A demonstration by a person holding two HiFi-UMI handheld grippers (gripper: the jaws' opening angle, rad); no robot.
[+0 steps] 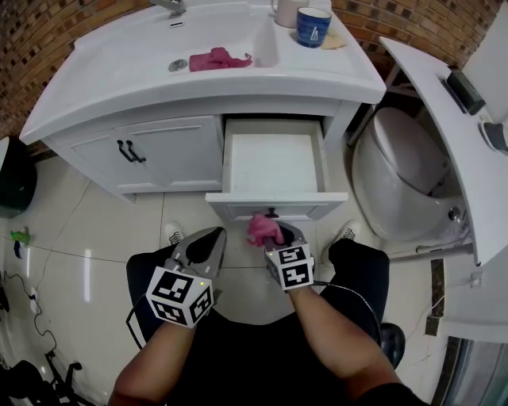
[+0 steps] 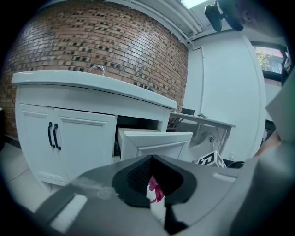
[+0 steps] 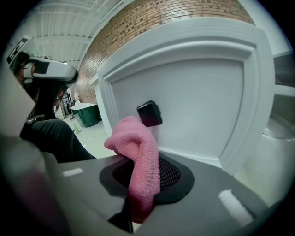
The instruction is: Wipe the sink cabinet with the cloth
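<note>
The white sink cabinet (image 1: pixel 171 155) has its drawer (image 1: pixel 272 165) pulled out. My right gripper (image 1: pixel 278 236) is shut on a pink cloth (image 1: pixel 262 229) just in front of the drawer front, close to its black knob (image 3: pixel 150 114). In the right gripper view the cloth (image 3: pixel 138 156) bunches up out of the jaws of the right gripper (image 3: pixel 143 184). My left gripper (image 1: pixel 208 244) hangs beside it on the left, shut and holding nothing. In the left gripper view the left gripper (image 2: pixel 154 193) faces the cabinet doors (image 2: pixel 69 138). A second pink cloth (image 1: pixel 213 59) lies in the sink basin.
A blue mug (image 1: pixel 313 26) and a white mug (image 1: pixel 287 11) stand on the countertop at the back right. A toilet (image 1: pixel 405 174) is close on the right of the cabinet. A dark green bin (image 1: pixel 16 178) stands at the far left. My knees are below the grippers.
</note>
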